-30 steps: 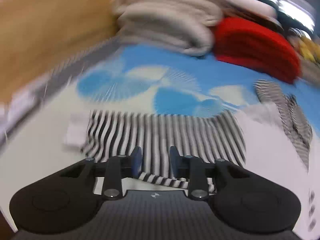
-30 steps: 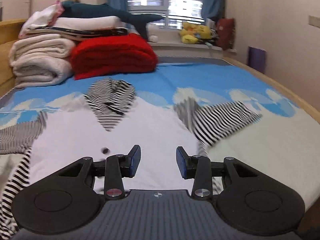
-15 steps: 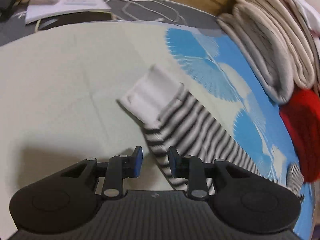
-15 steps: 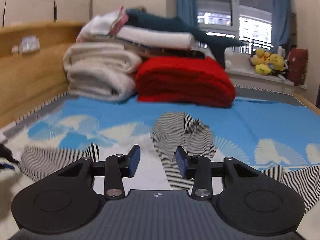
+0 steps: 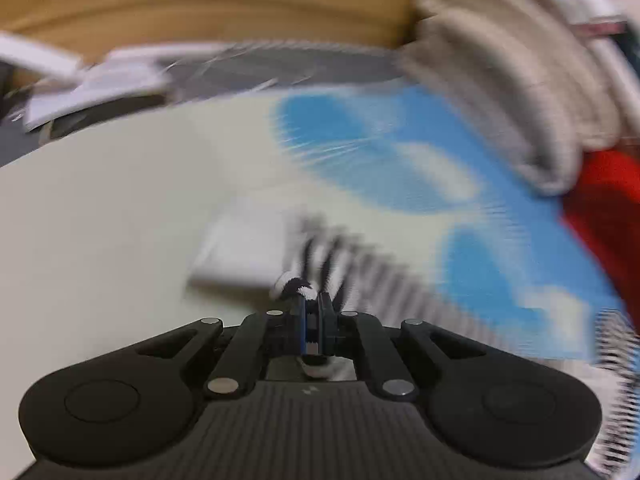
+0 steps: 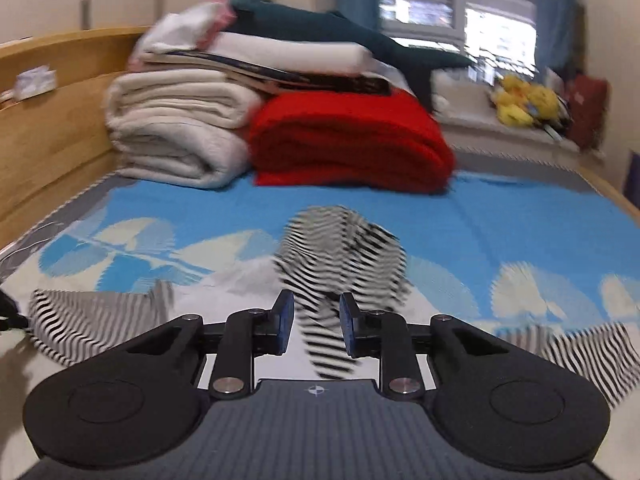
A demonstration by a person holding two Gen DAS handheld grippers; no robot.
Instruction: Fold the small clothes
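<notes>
Spread flat on the blue-and-cream patterned bed cover (image 6: 520, 232): a small white garment with black-and-white striped sleeves and hood (image 6: 224, 280), laid open that way presumably so each part can be turned inward in its turn. In the left view, left gripper (image 5: 311, 307) clamped tight on the edge of the striped sleeve (image 5: 360, 264) just beside its white cuff (image 5: 236, 256), a tuft of striped knit squeezed up between the closed jaws, having just snapped together on it; a pinch near the cuff most likely chosen so the whole sleeve can be carried across the body in one sweep. Heavy blur here, so the exact line of the seam not readable. In the right view, right gripper (image 6: 316, 322) hanging low over the striped hood (image 6: 340, 248), jaws part open and just narrowed, a tongue of striped cloth lying between the blue pads (image 6: 285, 316) with daylight at either side, so nothing yet pinched there as far as can be judged. Second striped sleeve (image 6: 580, 352) lying out toward the right edge. Open room: bare cover ahead of the hood and to the left of the cuff, enough for a fold inward. Limits: rolled cream blankets (image 6: 176, 136) and folded red blanket (image 6: 348, 140) stacked at the far end, wooden headboard (image 6: 52, 112) along the left side, wooden bed rail (image 6: 616, 196) on the right; best to keep any sweep short of those.
</notes>
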